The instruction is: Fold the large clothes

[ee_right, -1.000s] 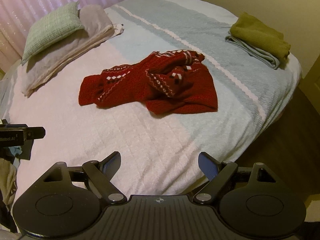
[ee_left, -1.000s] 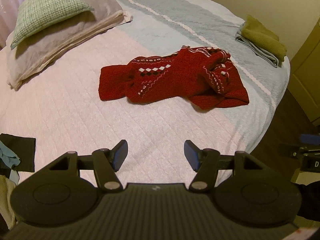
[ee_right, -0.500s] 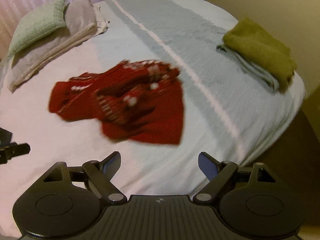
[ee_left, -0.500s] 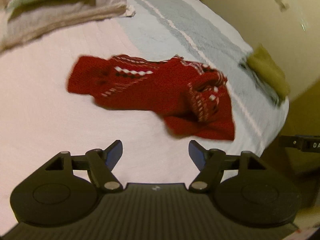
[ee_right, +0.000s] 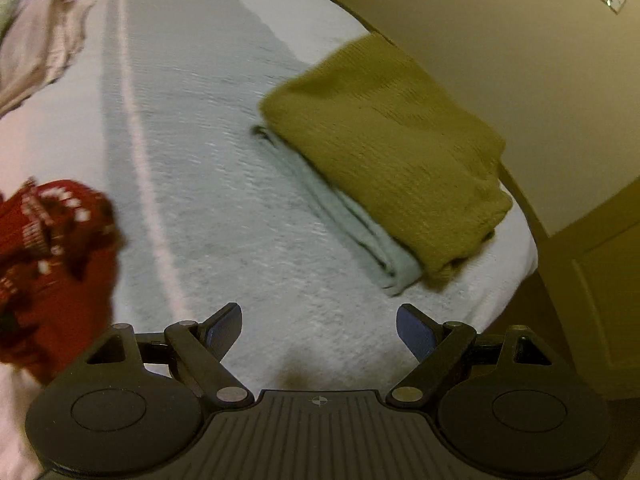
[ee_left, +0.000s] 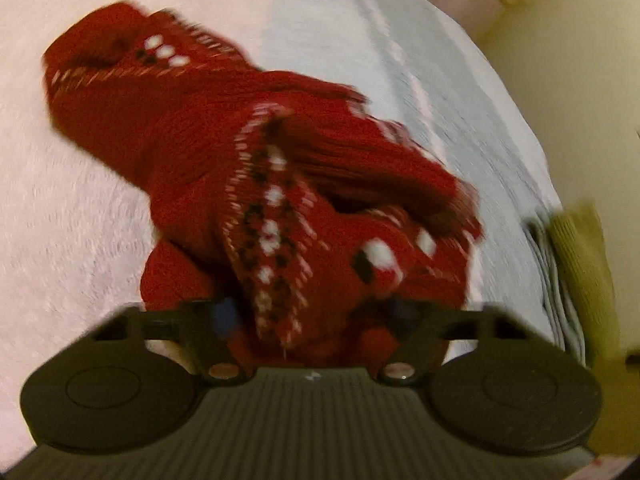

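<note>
A crumpled red knit sweater (ee_left: 224, 148) with white and black patterning lies on the bed (ee_left: 60, 208). My left gripper (ee_left: 314, 312) points down into the sweater's near edge. Its jaws stand wide and are closing, with bunched red fabric between the blue pads and partly covering them. The picture is motion-blurred. In the right wrist view the sweater (ee_right: 52, 248) shows only at the left edge. My right gripper (ee_right: 320, 332) hangs open over bare bedspread, to the right of the sweater, with nothing between its fingers.
A folded olive knit (ee_right: 384, 140) lies on a folded pale blue garment (ee_right: 360, 232) near the bed's right corner. Pillows (ee_right: 36, 48) sit at the far left. A yellow wall and a door (ee_right: 600, 300) border the bed's right edge.
Both grippers have swung right and down. The left one has dropped onto the sweater, which now lies between its fingers. The right one has passed the sweater and faces the folded pile.
</note>
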